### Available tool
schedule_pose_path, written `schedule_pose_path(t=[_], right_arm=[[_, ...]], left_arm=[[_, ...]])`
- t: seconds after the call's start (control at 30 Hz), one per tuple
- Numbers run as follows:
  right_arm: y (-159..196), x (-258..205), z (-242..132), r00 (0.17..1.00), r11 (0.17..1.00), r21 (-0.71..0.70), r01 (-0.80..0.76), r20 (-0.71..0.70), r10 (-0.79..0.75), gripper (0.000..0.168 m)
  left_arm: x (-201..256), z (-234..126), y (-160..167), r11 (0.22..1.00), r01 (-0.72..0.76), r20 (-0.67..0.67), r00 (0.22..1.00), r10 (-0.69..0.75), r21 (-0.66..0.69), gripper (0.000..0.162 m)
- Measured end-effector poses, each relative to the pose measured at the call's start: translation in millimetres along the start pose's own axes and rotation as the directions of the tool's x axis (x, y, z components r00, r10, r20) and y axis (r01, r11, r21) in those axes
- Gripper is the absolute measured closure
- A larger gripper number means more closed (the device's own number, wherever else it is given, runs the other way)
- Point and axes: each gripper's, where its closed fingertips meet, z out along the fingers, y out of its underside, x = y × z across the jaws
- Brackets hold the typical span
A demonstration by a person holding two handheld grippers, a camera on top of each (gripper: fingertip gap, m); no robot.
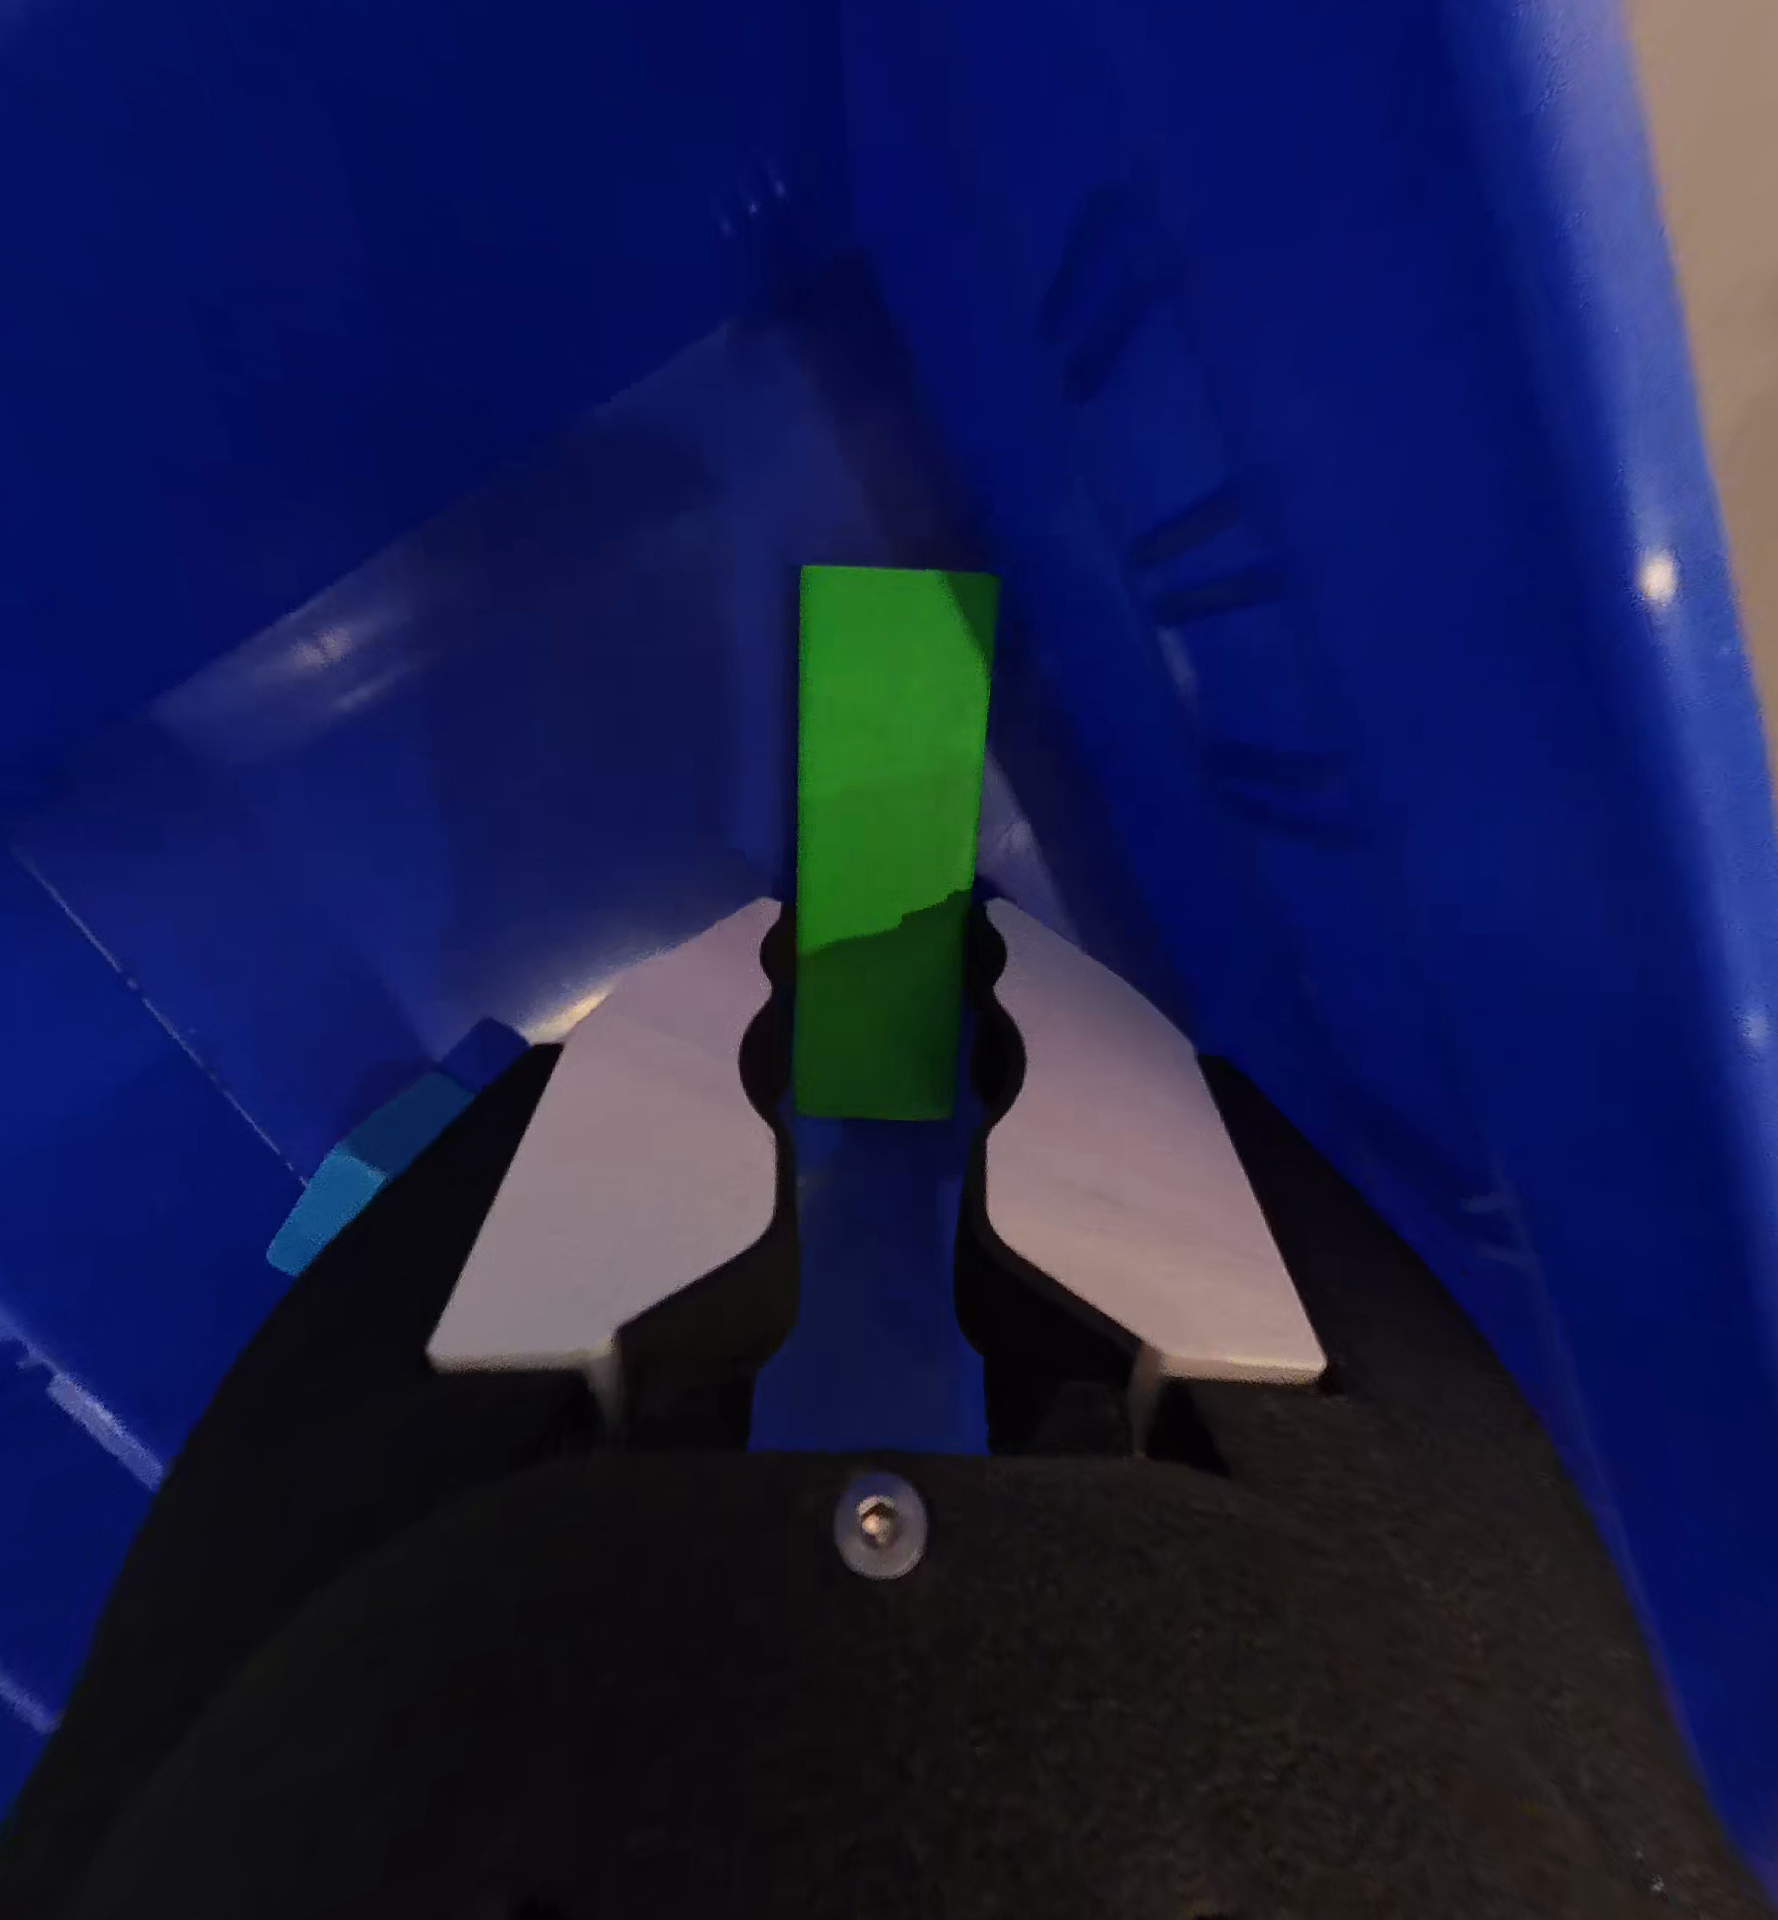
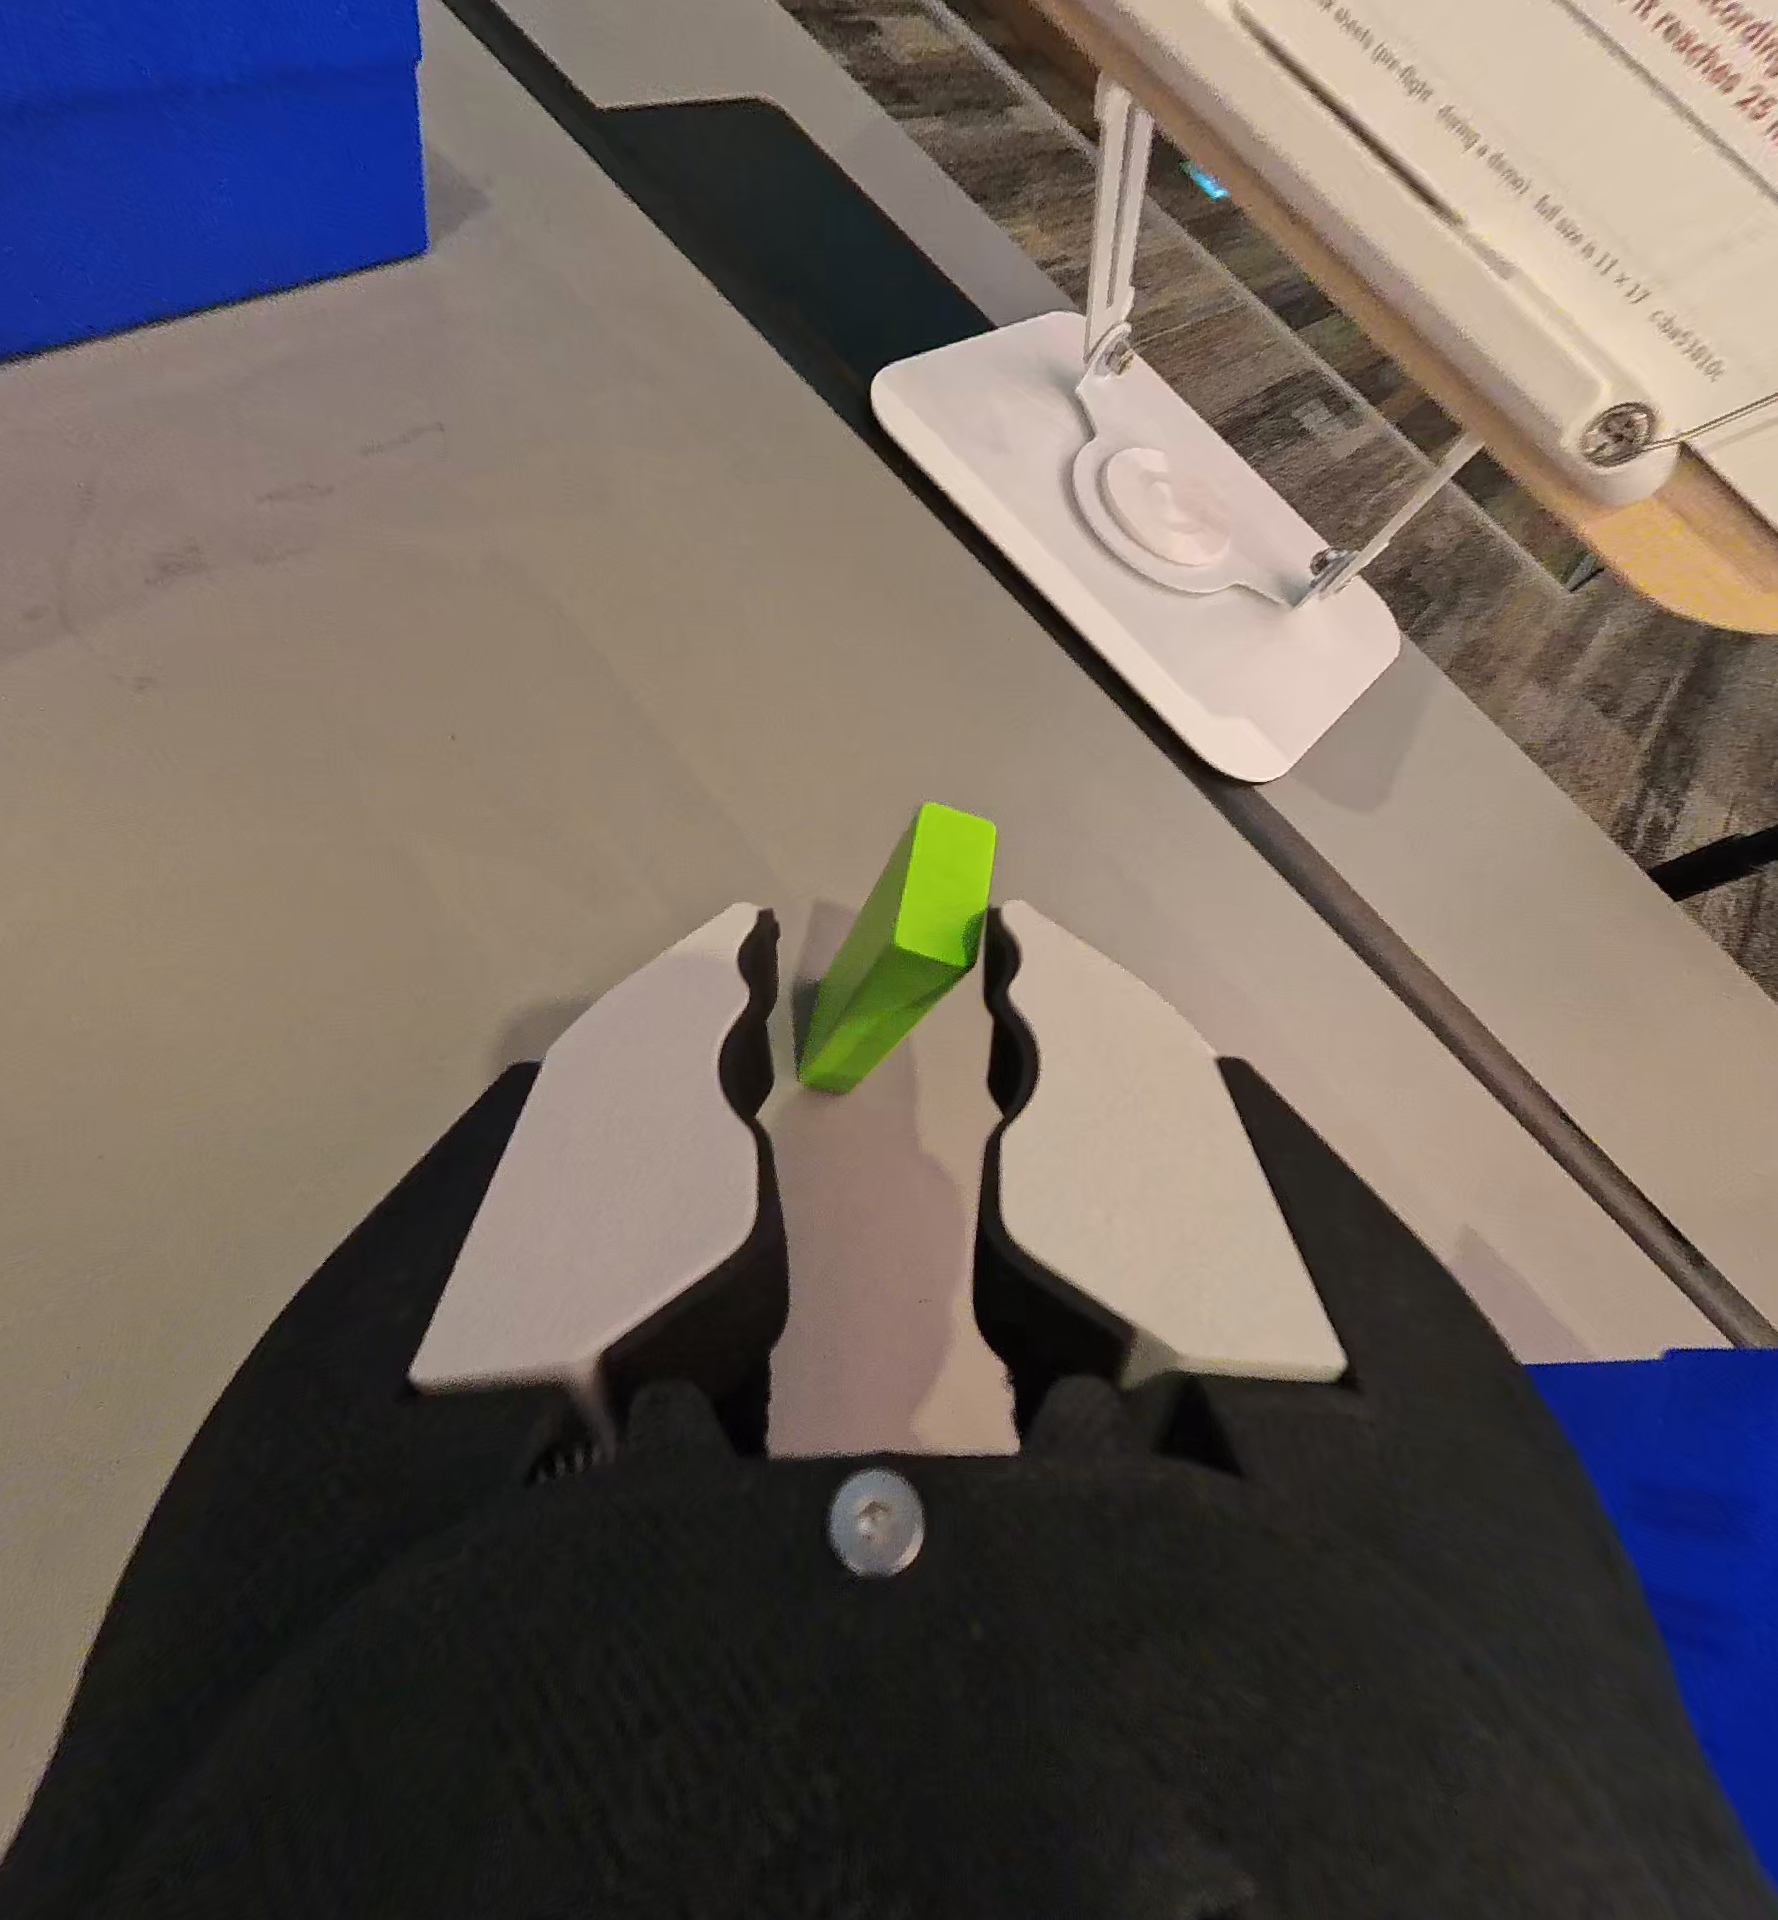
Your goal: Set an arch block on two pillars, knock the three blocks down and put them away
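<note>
Left wrist view: the left gripper [image 1: 880, 997] is lowered inside a blue plastic bin [image 1: 449, 416], its jaws closed on the sides of a green pillar block [image 1: 890, 831] that stands on end between them. A lighter blue block [image 1: 365, 1174] lies on the bin floor at lower left, partly hidden by the gripper body. This step appears to be stowing. To do it well, bring the block's lower end close to the floor before parting the jaws, then withdraw straight up so the fingers do not drag it against the wall. The bin is smooth, glossy moulded plastic with ribbed walls; the block is a flat-faced, matt-painted rectangular bar with sharp edges, and should slide little once released.

Right wrist view: the right gripper [image 2: 880, 987] hovers over a grey table [image 2: 345, 675]. A second green block [image 2: 906, 956] sits tilted between the jaws; the right finger [image 2: 1103, 1143] touches its upper corner, while a gap shows at the left, so the jaws stand apart. Square the fingers to the long faces before closing. A white stand base [image 2: 1155, 540] rests near the table edge.
</note>
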Motion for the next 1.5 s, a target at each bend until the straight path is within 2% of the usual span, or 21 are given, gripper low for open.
schedule_pose_path(t=[0.07,0.13,0.23,0.33,0.43,0.5,0.6,0.7,0.77,0.9,1.03,1.13,1.2,1.23,1.33,1.4,1.43,1.5], right_arm=[[-6.9,6.5,-4.8,0.999,0.999,0.040,-0.013,-0.037,0.015,0.124],[-16.0,12.3,-12.3,0.997,0.996,0.088,-0.023,-0.066,0.029,0.121],[-36.3,20.2,-30.0,0.993,0.981,0.192,-0.034,-0.105,0.055,0.115],[-55.9,21.0,-48.0,0.993,0.960,0.277,-0.027,-0.105,0.059,0.116],[-61.3,16.2,-55.0,0.994,0.955,0.286,-0.079,-0.047,0.096,0.116],[-69.1,-0.1,-60.4,0.975,0.928,0.301,-0.219,0.117,0.192,0.116],[-88.3,-29.1,-75.8,0.829,0.823,0.275,-0.496,0.431,0.355,0.116],[-101.6,-37.8,-89.9,0.624,0.672,0.205,-0.711,0.624,0.470,0.115],[-106.5,-30.3,-95.7,0.540,0.569,0.207,-0.796,0.668,0.512,0.113],[-116.9,-24.1,-110.0,0.410,0.437,0.188,-0.879,0.766,0.496,0.113],[-118.1,-34.6,-110.0,0.277,0.391,0.071,-0.918,0.820,0.502,0.115],[-116.2,-45.7,-108.0,0.196,0.396,-0.014,-0.918,0.853,0.484,0.144],[-108.9,-46.4,-100.2,0.242,0.437,-0.001,-0.899,0.831,0.500,0.150],[-104.5,-45.2,-94.8,0.303,0.472,0.030,-0.881,0.802,0.515,0.150],[-94.1,-34.6,-83.5,0.602,0.624,0.224,-0.749,0.622,0.501,0.151],[-91.4,-26.8,-82.0,0.794,0.736,0.345,-0.583,0.434,0.426,0.151],[-91.6,-24.8,-83.2,0.857,0.777,0.383,-0.500,0.347,0.381,0.151],[-93.5,-25.2,-85.7,0.928,0.830,0.419,-0.368,0.218,0.302,0.151]], left_arm=[[-5.8,-8.5,-0.7,0.999,0.020,0.000,1.000,-0.020,0.025,0.130],[-14.7,-31.3,-8.4,0.990,0.080,-0.007,0.997,-0.080,0.118,0.130],[-12.4,-90.8,-30.8,0.920,0.148,-0.095,0.988,-0.121,0.362,0.131],[24.2,-147.9,-45.2,0.833,0.161,-0.265,0.964,-0.017,0.530,0.131],[54.1,-180.8,-53.0,0.775,0.081,-0.248,0.963,0.101,0.627,0.131],[84.3,-201.8,-62.5,0.713,0.025,-0.237,0.951,0.199,0.700,0.131],[145.8,-225.4,-72.7,0.611,-0.084,-0.198,0.904,0.380,0.787,0.131],[195.2,-233.7,-78.7,0.507,-0.207,-0.075,0.873,0.482,0.837,0.131],[216.2,-229.7,-79.6,0.485,-0.268,-0.021,0.860,0.510,0.833,0.131],[245.5,-219.0,-79.2,0.484,-0.294,-0.032,0.829,0.558,0.824,0.131],[261.3,-206.1,-81.5,0.461,-0.363,0.034,0.814,0.580,0.810,0.131],[272.9,-192.2,-77.9,0.458,-0.432,0.067,0.780,0.622,0.777,0.131],[270.9,-188.2,-79.3,0.449,-0.457,0.108,0.783,0.613,0.768,0.131],[269.3,-186.7,-78.6,0.451,-0.467,0.114,0.781,0.614,0.761,0.130],[251.6,-185.6,-77.7,0.495,-0.483,0.132,0.799,0.587,0.722,0.108],[237.9,-191.4,-77.2,0.515,-0.460,0.123,0.820,0.560,0.724,0.104],[231.8,-195.9,-76.8,0.522,-0.440,0.109,0.830,0.547,0.731,0.104],[218.9,-205.9,-76.9,0.531,-0.391,0.084,0.855,0.511,0.752,0.104]])
